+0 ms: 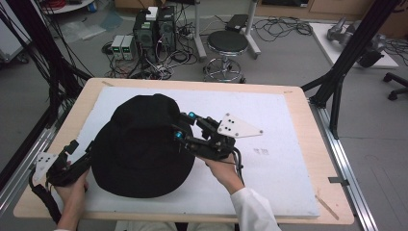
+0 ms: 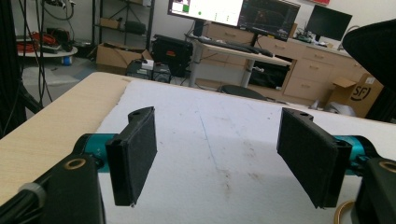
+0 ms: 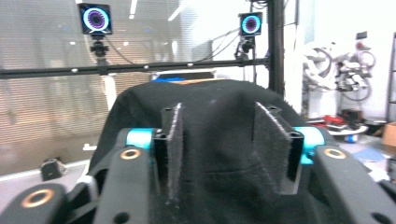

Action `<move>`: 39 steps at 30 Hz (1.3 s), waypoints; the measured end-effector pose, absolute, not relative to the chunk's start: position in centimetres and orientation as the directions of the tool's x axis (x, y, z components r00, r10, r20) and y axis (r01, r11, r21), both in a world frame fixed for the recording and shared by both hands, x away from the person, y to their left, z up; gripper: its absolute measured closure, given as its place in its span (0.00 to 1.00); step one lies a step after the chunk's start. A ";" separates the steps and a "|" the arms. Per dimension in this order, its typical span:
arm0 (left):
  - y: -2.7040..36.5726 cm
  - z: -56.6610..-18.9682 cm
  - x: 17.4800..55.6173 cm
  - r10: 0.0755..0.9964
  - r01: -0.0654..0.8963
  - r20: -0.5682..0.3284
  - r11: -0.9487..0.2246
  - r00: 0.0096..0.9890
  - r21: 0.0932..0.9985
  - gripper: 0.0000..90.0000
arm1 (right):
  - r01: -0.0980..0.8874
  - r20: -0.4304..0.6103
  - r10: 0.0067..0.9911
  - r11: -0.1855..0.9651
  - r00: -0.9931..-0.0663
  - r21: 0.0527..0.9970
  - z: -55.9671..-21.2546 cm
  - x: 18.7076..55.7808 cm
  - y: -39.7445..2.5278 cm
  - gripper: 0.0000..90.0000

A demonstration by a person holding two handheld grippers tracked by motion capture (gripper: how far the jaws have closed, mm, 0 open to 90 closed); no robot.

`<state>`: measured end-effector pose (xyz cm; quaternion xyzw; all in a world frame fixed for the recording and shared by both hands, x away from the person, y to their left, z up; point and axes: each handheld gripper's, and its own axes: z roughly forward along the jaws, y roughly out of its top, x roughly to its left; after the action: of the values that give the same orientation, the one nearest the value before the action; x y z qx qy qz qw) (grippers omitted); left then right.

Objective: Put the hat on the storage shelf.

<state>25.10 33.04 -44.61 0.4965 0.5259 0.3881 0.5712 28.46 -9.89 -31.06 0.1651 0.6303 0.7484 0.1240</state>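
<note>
Right gripper [image 1: 181, 126] is standing at the right flank of the black bucket hat [image 1: 142, 144], jaws parted and straddling the dark fabric. In the right gripper view the hat's crown [image 3: 205, 116] is rising directly ahead between the two black pads [image 3: 273, 140]; cloth is lying in the gap, yet the pads are not pressing it, so nothing is being gripped. Whether either pad is brushing the fabric cannot be told.

Left gripper [image 1: 77, 151] is sitting at the hat's left edge, near the front-left corner of the bench [image 1: 298, 101]. Its own view is showing both jaws spread wide over the bare white mat [image 2: 219, 140], nothing between them; a piece of the hat [image 2: 373, 46] is appearing only at the far right of that view, so this gripper is pointing past the brim rather than at it.

Hat is resting on the white mat, left of centre, brim spread flat, crown toward the far side and looking somewhat slumped.

Judged step: approach and pre-grasp, with the right gripper lined up on the crown or the brim-to-crown seam. No hold is being made yet.

Next move is probably calling for the right jaws to close on a fold of cloth thick enough not to slip, while the left gripper is turning inward to take the brim edge. Soft fabric will likely sag once lifted.
</note>
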 end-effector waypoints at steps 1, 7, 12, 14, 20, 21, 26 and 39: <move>33.1 -44.6 25.1 0.965 0.078 -0.220 0.211 0.144 0.974 0.32 | 0.021 0.094 0.408 -0.180 -0.908 0.983 -31.0 28.4 -10.6 0.55; 33.2 -44.6 25.1 0.966 0.074 -0.221 0.212 0.135 0.974 0.32 | 0.003 0.100 0.471 -0.204 -0.876 0.979 -31.0 28.2 -12.7 0.51; 33.2 -44.6 25.1 0.966 0.075 -0.220 0.211 0.138 0.975 0.32 | -0.004 0.102 0.501 -0.206 -0.859 0.979 -31.2 28.2 -14.1 0.50; 33.1 -44.6 25.1 0.966 0.075 -0.219 0.210 0.138 0.975 0.32 | 0.000 0.109 0.517 -0.206 -0.849 0.979 -31.5 28.3 -15.0 0.50; 33.1 -44.6 25.1 0.966 0.075 -0.220 0.211 0.137 0.975 0.32 | 0.009 0.116 0.547 -0.194 -0.829 0.981 -32.2 28.4 -16.3 0.48; 33.1 -44.6 25.1 0.966 0.076 -0.220 0.211 0.138 0.975 0.32 | 0.001 0.113 0.558 -0.197 -0.822 0.980 -32.4 28.3 -16.8 0.48; 33.0 -44.6 25.1 0.966 0.076 -0.217 0.208 0.138 0.975 0.32 | 0.014 0.120 0.574 -0.185 -0.810 0.983 -33.0 28.2 -17.7 0.47; 32.9 -44.6 25.1 0.966 0.076 -0.217 0.208 0.140 0.975 0.32 | 0.091 0.171 0.663 -0.153 -0.729 0.984 -35.9 27.6 -20.9 0.41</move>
<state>25.11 32.90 -44.61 0.4940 0.5272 0.3898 0.5711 27.62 -20.92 -35.93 0.3054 0.6173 0.6953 0.2055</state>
